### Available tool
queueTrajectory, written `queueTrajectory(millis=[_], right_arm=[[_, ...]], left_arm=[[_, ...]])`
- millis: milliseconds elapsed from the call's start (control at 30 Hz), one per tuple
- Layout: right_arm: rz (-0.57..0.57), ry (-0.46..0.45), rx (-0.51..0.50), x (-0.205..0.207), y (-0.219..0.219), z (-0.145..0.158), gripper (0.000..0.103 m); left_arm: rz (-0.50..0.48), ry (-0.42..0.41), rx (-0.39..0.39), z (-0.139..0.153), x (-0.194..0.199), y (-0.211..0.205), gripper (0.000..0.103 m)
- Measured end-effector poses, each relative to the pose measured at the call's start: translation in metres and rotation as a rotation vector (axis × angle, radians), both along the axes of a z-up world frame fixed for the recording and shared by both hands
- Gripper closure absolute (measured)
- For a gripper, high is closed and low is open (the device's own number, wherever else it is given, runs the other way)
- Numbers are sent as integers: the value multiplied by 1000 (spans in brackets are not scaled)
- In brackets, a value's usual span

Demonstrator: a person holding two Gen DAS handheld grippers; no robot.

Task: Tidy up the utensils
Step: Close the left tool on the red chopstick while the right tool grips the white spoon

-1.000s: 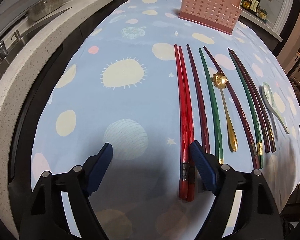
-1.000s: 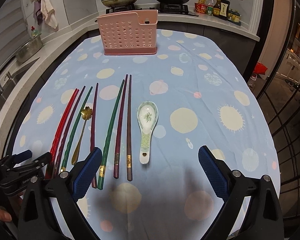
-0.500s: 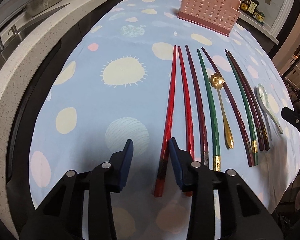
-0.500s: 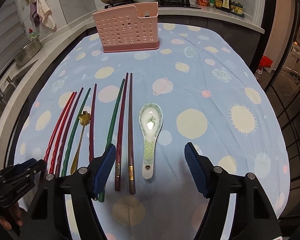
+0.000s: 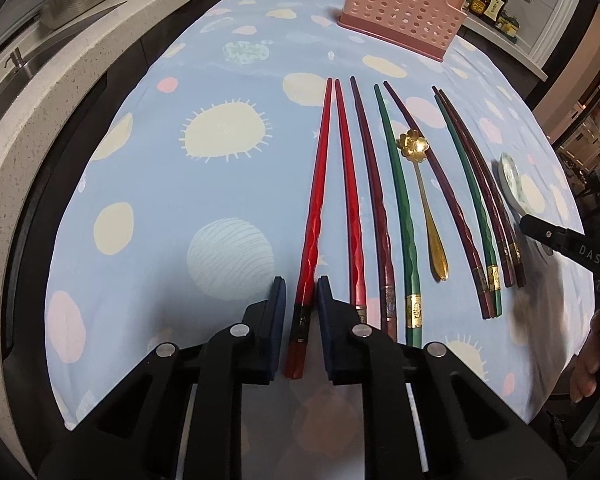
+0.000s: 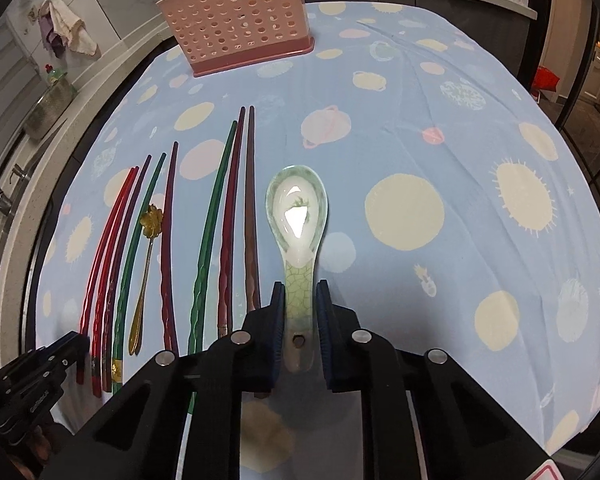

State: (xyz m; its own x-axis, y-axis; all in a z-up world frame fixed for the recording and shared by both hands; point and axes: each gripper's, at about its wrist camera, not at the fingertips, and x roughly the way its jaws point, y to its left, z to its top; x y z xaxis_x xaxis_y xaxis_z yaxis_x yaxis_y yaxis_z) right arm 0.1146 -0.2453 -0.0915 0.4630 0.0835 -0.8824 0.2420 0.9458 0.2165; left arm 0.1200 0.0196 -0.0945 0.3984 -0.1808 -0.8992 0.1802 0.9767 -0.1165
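The bench point(image 6: 440, 128) wears a pale blue cloth point(image 5: 228, 208) printed with suns, planets and dots; a pink perforated utensil holder point(image 6: 236, 24) stands upright at its far end; nearer, the utensils lie side by side, lengthwise: two red chopsticks point(image 5: 350, 196) at the left, then a dark maroon chopstick point(image 5: 374, 196), a green chopstick point(image 5: 400, 196), a gold flower-headed spoon point(image 5: 424, 200), another maroon chopstick point(image 5: 446, 184), a close bunch of three more chopsticks point(image 5: 480, 188), and a ceramic soup spoon point(image 6: 298, 220) rightmost, bowl up.
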Motion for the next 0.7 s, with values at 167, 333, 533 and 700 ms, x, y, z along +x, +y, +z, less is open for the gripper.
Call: queueTrajectory(millis=[167,333,533,700], right_arm=[[-10,-20,44,-5,-4,6,90],[-40,-37,89,-8,-15,13,87],[-41,-7,140,-7,-18,-1,88],[-21,-2,142,-10,-13,-8,92]], left_arm=[[-4,-2,0,-1,0,-1,88],[-3,-4,-3,-1,0,-2,87],[-1,-6,-8,-1,0,-1,87],[2,-10,-16,-1,-1,-1,87]])
